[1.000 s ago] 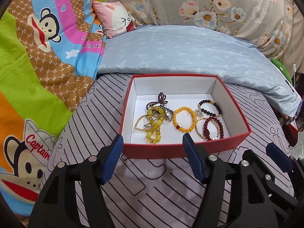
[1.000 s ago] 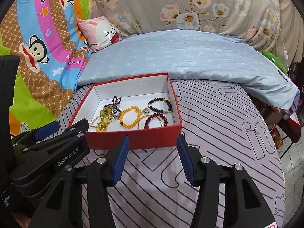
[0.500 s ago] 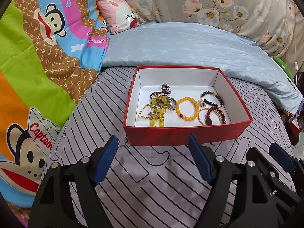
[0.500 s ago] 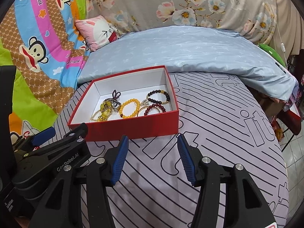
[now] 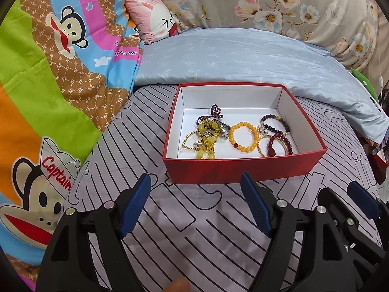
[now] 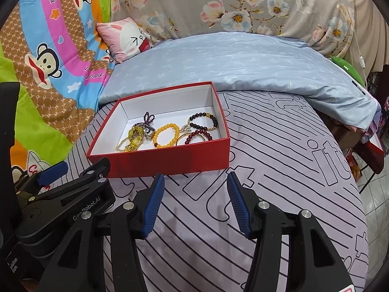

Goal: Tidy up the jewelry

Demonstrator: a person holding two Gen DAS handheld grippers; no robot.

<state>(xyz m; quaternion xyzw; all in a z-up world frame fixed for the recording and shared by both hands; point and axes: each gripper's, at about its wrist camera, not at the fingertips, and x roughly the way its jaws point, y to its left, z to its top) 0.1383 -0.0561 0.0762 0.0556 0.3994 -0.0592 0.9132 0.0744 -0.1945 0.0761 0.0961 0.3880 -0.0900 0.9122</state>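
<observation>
A red box (image 5: 238, 168) with white inside sits on the striped bed sheet; it also shows in the right wrist view (image 6: 170, 161). Inside lie a tangle of yellow bead and gold jewelry (image 5: 205, 138), an orange bead bracelet (image 5: 243, 137), a dark bead bracelet (image 5: 276, 123) and a dark red bracelet (image 5: 279, 143). The orange bracelet also shows in the right wrist view (image 6: 166, 135). My left gripper (image 5: 197, 203) is open and empty, in front of the box. My right gripper (image 6: 194, 202) is open and empty, in front of the box's right corner.
A light blue quilt (image 5: 243, 58) lies behind the box. A colourful cartoon blanket (image 5: 48, 85) rises on the left, with a pink bunny pillow (image 5: 155, 22). The bed edge and tiled floor (image 6: 374, 194) are at the right.
Both grippers have pulled back from the box and risen a little, so the box looks farther away. Both stay open and empty. The jewelry has not moved.
</observation>
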